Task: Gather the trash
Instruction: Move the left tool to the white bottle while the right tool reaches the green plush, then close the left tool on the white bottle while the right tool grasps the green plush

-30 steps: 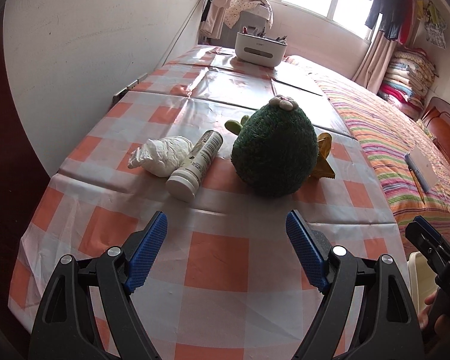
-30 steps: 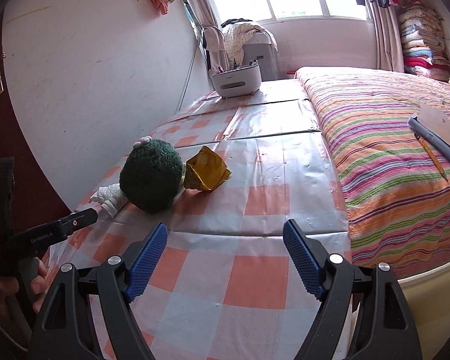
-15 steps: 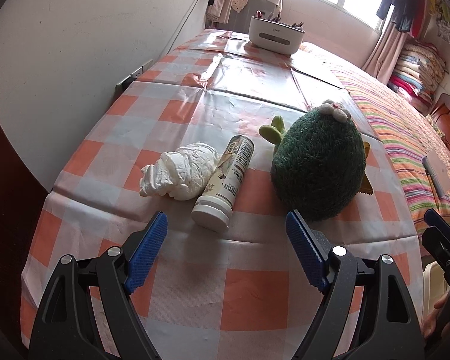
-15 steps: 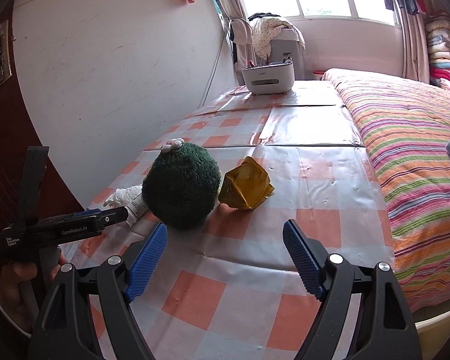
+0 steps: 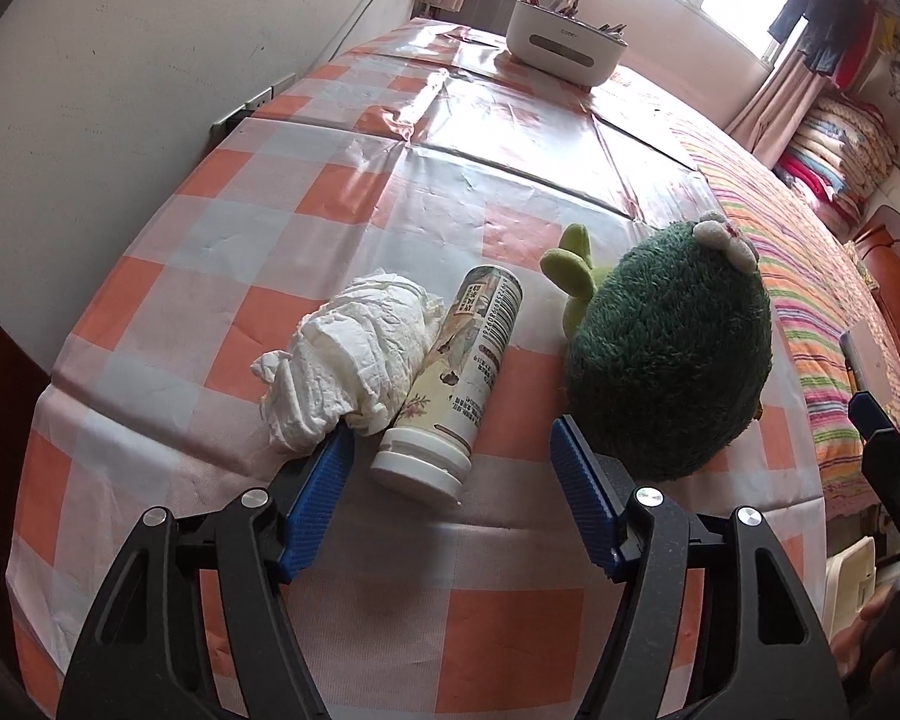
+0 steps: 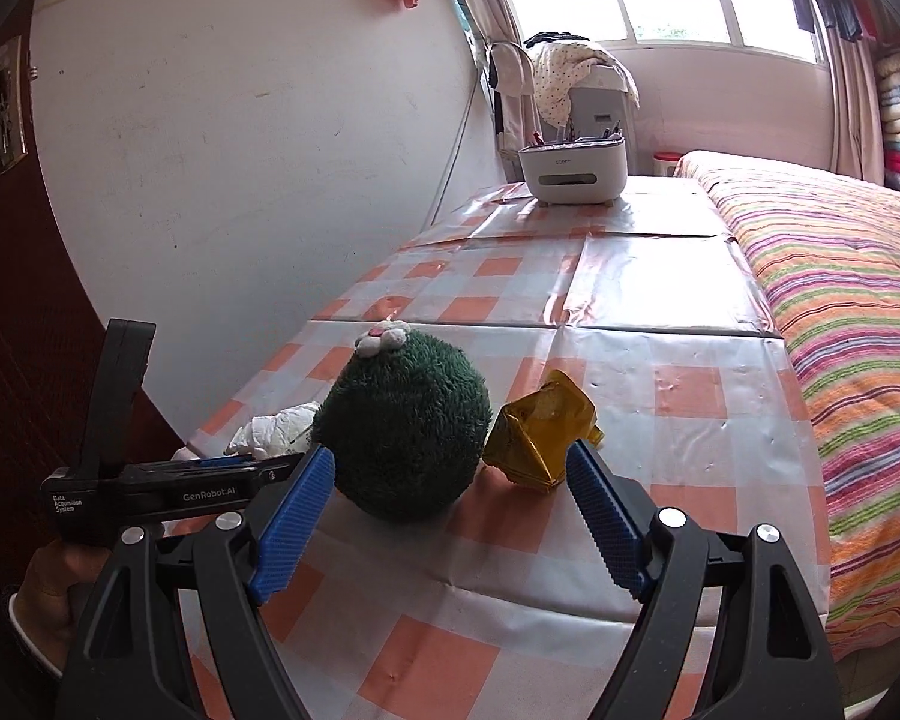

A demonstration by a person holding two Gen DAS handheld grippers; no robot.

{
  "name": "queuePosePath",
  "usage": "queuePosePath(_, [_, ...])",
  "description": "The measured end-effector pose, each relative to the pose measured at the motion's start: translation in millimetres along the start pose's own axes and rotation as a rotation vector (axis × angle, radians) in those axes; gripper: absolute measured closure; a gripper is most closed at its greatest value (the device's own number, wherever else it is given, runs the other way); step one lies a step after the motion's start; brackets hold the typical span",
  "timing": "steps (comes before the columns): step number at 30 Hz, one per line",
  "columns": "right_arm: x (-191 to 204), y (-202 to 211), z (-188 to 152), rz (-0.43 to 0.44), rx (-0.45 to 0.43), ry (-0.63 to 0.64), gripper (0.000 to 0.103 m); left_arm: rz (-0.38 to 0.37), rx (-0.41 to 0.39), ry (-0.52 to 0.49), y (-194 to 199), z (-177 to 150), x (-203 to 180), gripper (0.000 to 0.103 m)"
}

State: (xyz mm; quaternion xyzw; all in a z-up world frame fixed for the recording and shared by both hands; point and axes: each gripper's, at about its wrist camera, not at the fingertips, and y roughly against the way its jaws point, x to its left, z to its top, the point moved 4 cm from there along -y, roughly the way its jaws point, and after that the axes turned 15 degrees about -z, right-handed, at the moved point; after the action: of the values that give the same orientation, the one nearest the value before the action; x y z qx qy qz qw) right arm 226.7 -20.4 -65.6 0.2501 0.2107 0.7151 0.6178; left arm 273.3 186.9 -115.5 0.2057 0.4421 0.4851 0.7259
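On the checked tablecloth [image 5: 426, 192] lie a crumpled white tissue [image 5: 354, 360] and, beside it, a tipped bottle [image 5: 456, 384] with its white cap toward me. A green plush toy [image 5: 672, 354] sits to their right. My left gripper [image 5: 450, 450] hovers at the bottle's cap end. Its jaws are closing, the cap lies between them, and the pads are not pressing on it. In the right wrist view a crumpled yellow wrapper [image 6: 543, 438] rests by the plush toy [image 6: 408, 426]. My right gripper [image 6: 450, 459] stands open just short of both.
A white organizer box [image 6: 573, 174] stands at the table's far end. A striped bed [image 6: 840, 300] runs along the right, a white wall along the left. The left gripper's body [image 6: 168, 480] crosses low left in the right wrist view.
The left gripper came forward and down onto the bottle's cap end, and its jaws narrowed. The right gripper moved in toward the plush toy and the yellow wrapper.
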Motion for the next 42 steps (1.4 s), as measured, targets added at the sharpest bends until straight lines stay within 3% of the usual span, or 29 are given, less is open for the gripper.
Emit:
queuePosePath(2, [3.4,-3.3,5.6,0.004,-0.006,0.004,0.026,-0.004,0.018,-0.004,-5.1,-0.8,-2.8,0.048])
queuePosePath(8, [13.9,-19.1,19.3,0.01,0.002,0.019,0.026,0.012,0.048,-0.021,-15.7,-4.2,-7.3,0.051])
queuePosePath(12, [21.8,-36.0,22.1,0.011,0.044,0.032,0.026,0.01,0.04,0.009,-13.8,-3.3,-1.4,0.069])
queuePosePath(22, [50.7,-82.3,20.6,-0.006,0.166,0.092,0.026,-0.019,0.034,0.026,-7.2,-9.5,2.2,0.071])
queuePosePath(25, [51.7,-82.0,20.0,-0.013,0.162,0.106,0.026,-0.017,0.029,0.016,-3.4,-12.4,1.1,0.071])
queuePosePath(28, [51.8,-76.7,17.4,-0.005,0.144,0.124,0.04,-0.02,0.016,0.014,2.2,-15.0,-0.4,0.071])
queuePosePath(31, [47.3,-67.6,13.1,0.012,0.126,0.111,0.044,-0.018,0.0,0.002,8.2,-17.0,-3.7,0.071])
queuePosePath(42, [27.8,-23.8,-1.1,0.071,0.078,0.045,0.045,-0.003,-0.043,-0.067,26.7,-27.8,-24.9,0.071])
